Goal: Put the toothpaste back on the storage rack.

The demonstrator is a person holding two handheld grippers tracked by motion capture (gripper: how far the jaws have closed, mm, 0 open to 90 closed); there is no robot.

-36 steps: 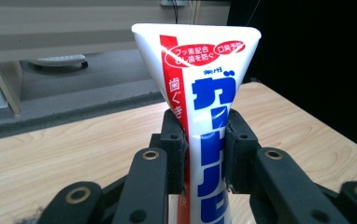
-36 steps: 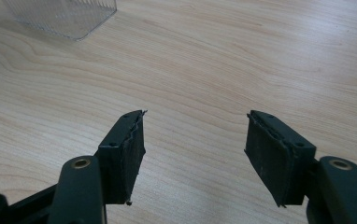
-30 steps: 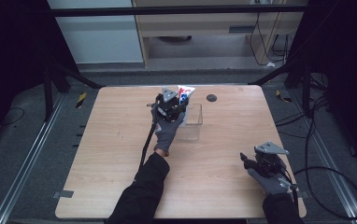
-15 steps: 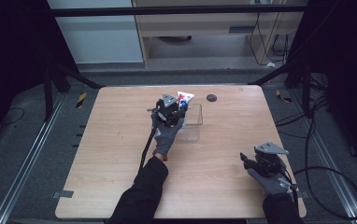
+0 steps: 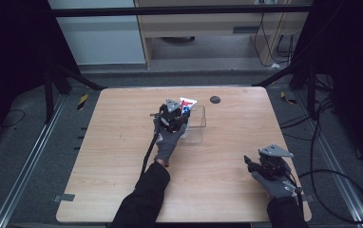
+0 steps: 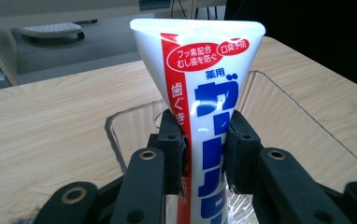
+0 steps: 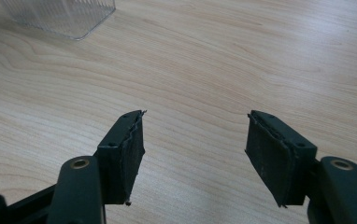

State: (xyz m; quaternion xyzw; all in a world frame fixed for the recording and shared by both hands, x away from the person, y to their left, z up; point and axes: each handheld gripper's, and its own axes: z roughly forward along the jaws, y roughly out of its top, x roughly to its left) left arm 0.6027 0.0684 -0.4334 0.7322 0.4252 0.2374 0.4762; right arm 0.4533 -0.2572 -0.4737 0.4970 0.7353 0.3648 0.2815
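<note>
The left tongs (image 6: 203,149), clenched on a toothpaste tube (image 6: 203,93) over the clear bin (image 5: 197,124), look about to lower it in and must then let go, while the right tongs (image 7: 193,156) gape idle over the counter (image 5: 122,142).

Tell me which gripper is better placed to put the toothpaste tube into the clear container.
Left. The left gripper already clamps the toothpaste tube directly over the clear container; the right gripper is open, empty and far away.

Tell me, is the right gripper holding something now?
No, the right gripper is open, with bare wooden table showing between its jaws.
</note>
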